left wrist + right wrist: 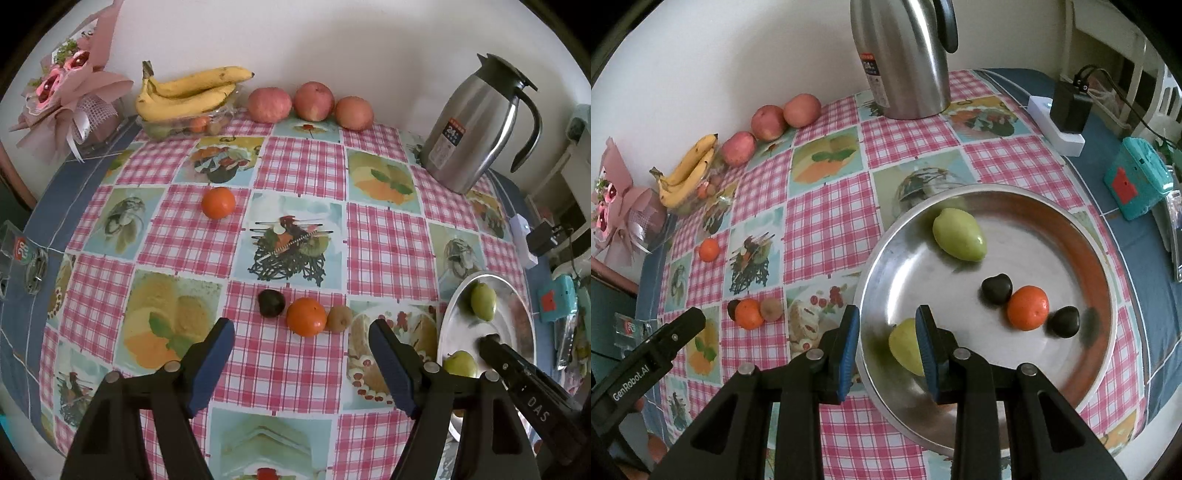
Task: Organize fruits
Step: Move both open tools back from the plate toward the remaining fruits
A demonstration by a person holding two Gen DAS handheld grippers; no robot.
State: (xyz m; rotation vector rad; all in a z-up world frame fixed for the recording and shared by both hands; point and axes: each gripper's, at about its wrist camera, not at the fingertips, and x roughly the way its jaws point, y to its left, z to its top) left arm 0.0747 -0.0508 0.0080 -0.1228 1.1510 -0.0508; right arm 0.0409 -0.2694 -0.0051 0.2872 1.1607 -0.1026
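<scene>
A: Next up, I reckon, is the trio on the checked pink-and-white tablecloth (303,173): small dark round fruit (271,302), glossy round orange mandarin (306,316), fuzzy brown kiwi (339,318). All in a row, touching, just beyond the left gripper (301,363).

B: Left jaws?

A: Wide apart, nothing btwn them. Pads would straddle the mandarin w/ room to spare.

B: Which first?

A: I'd take an end one, kiwi or the dark fruit. Grabbing the middle one likely knocks both neighbours rolling. Come straight down, pads either side, close gently; the fruit is round and could squirt out.

B: Where to?

A: Round steel plate (1082,236), right of the trio. Already holds two green pear-shaped fruits, two dark ones and a mandarin. Drop into the bare far-left part.

B: Right gripper (888,350)?

A: Over the plate's near rim, jaws narrowed. The near green fruit (905,347) shows in the gap but looks to lie below; can't tell if the pads touch it. One more mandarin (218,202) sits alone farther out, left.
</scene>
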